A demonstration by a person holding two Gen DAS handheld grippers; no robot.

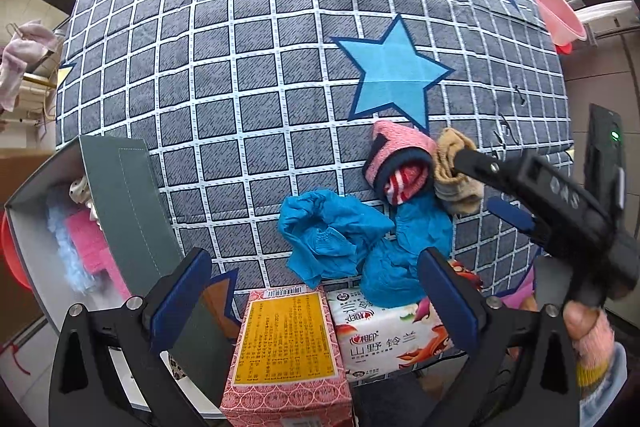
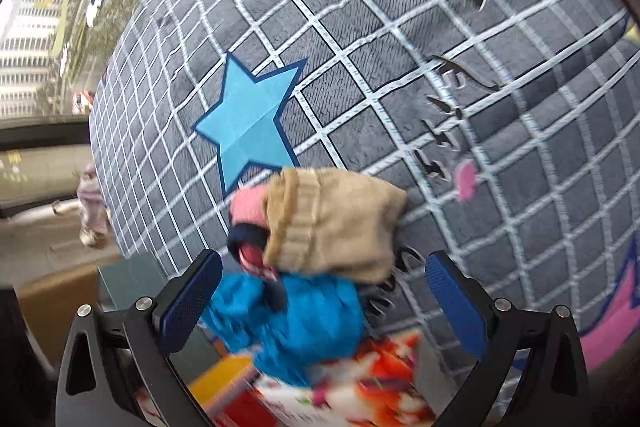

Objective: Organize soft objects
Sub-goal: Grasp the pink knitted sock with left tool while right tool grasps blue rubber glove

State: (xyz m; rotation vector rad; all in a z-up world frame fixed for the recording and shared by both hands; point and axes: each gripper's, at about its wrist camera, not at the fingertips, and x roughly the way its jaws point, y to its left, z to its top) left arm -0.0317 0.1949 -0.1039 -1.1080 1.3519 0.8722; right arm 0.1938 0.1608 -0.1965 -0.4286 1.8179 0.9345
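A tan sock bundle (image 1: 454, 175) lies on the checked bedspread (image 1: 248, 67), beside a pink sock roll with a striped inside (image 1: 400, 163) and crumpled blue cloth (image 1: 344, 243). My right gripper (image 1: 476, 179) reaches in from the right, open, its upper finger touching the tan bundle. In the right wrist view my right gripper (image 2: 320, 303) stands open around the blue cloth (image 2: 304, 319), with the tan bundle (image 2: 336, 219) just ahead. My left gripper (image 1: 316, 295) is open and empty, above a pink box (image 1: 284, 355) and a tissue pack (image 1: 392, 339).
An open grey storage box (image 1: 132, 207) at the left holds pink and pale blue soft items. A pink basin (image 1: 556, 15) stands beyond the bed's right edge. A window runs behind the bed. A red basin (image 1: 12, 251) shows at far left.
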